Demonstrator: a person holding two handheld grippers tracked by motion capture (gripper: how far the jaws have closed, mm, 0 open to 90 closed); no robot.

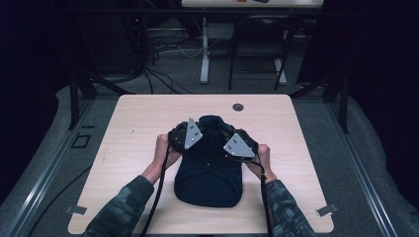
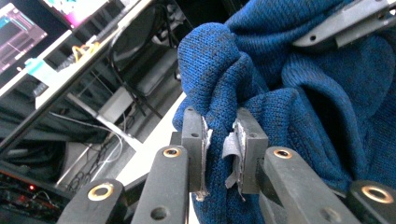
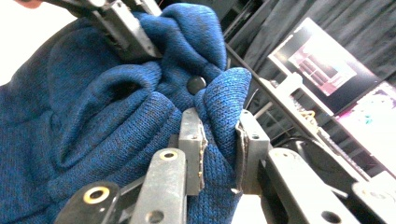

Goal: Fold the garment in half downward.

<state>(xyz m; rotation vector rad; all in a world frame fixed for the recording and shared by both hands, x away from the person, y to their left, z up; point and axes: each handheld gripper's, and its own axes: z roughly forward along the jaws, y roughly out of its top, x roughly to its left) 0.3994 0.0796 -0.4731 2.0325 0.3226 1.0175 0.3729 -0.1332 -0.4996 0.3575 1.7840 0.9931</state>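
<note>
Blue knitted wool, bunched and creased, is pinched at two points as a person works a soft hat (image 1: 207,168) over a pale wooden desk (image 1: 128,123). The left gripper (image 2: 223,144) has its fingers (image 2: 192,140) drawn narrow on a fold of the knit, which bulges above and behind the pads; the right gripper (image 3: 219,144) clamps another fold the same way, its fingers (image 3: 191,140) closed on a ridge of cloth just below a small dark button (image 3: 196,84). From above, the hat lies between the two hands, its far part gathered at the fingers and its near part spread flat on the desk towards the person.

The fabric looks light and limp, with no stiffness of its own: it is likely to sag from whatever point is held and to stretch rather than slide. The coarse knit should give the pads good purchase, so slipping seems a small risk, though a shallow pinch could pull out of a single layer. The soundest hold appears to be a full fold or the doubled edge, taken deep between the fingers, one grip either side of the button, so the weight hangs evenly. Nothing here looks fragile, but the loose stitches could snag on the frayed pad lining (image 2: 229,149).
</note>
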